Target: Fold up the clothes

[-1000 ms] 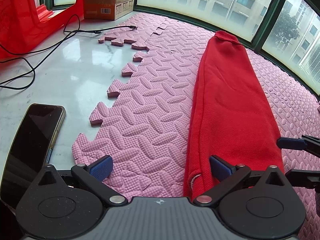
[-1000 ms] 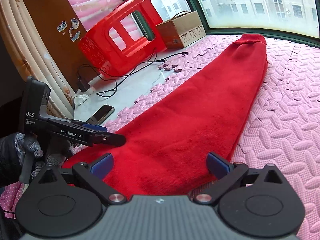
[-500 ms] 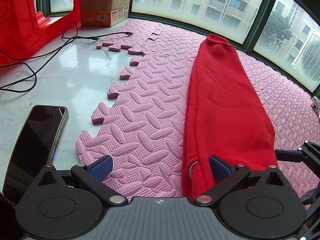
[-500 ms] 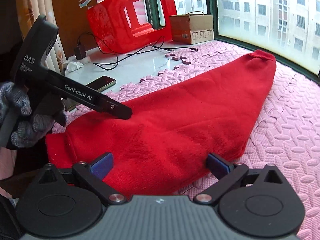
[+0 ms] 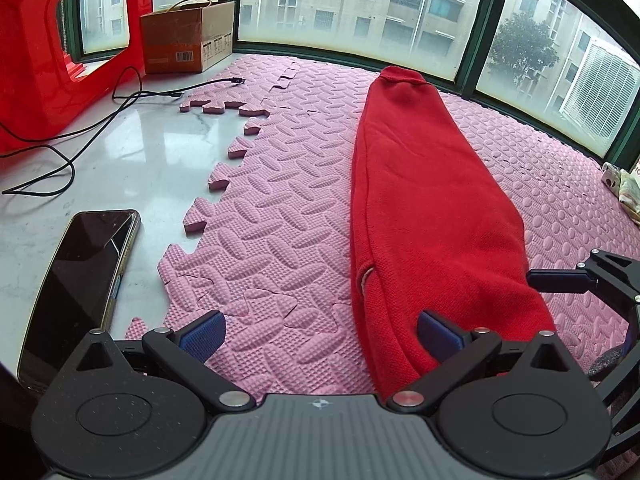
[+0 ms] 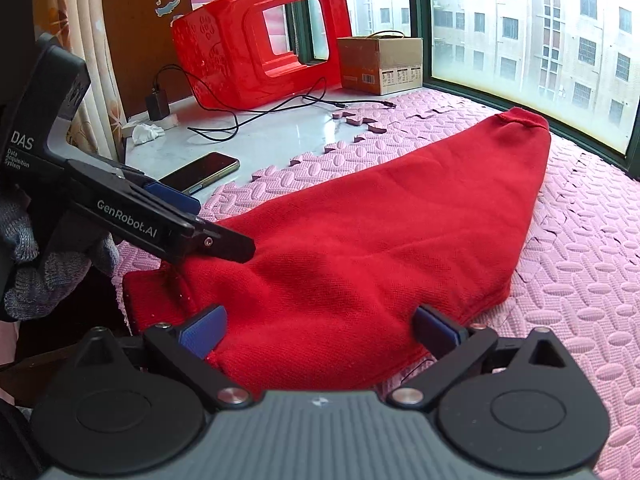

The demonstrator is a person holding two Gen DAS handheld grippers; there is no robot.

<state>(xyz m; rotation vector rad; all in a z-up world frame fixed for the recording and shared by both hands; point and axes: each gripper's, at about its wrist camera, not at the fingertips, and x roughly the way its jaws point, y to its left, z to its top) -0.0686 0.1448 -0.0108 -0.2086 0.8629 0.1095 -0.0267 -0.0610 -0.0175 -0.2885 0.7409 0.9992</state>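
Note:
A red knit garment [image 5: 424,208] lies folded lengthwise into a long strip on the pink foam mat [image 5: 288,208]. It also shows in the right wrist view [image 6: 380,240]. My left gripper [image 5: 320,330] is open at the garment's near left edge, its right finger over the cloth, its left finger over the mat. My right gripper [image 6: 320,326] is open, low over the near end of the garment, with cloth between its fingers. The left gripper shows at the left of the right wrist view [image 6: 224,246], and the right gripper at the right of the left wrist view [image 5: 568,280].
A black phone [image 5: 80,280] lies on the white marble sill left of the mat. A black cable [image 5: 100,120], a tipped red plastic stool [image 5: 48,60] and a cardboard box [image 5: 188,40] sit farther back. Windows bound the far side. Patterned cloth [image 5: 624,188] lies at the far right.
Both grippers have lifted and tilted a little, so more of the room shows. The right gripper swung left to face the stool. The garment lies as before and both stay open.

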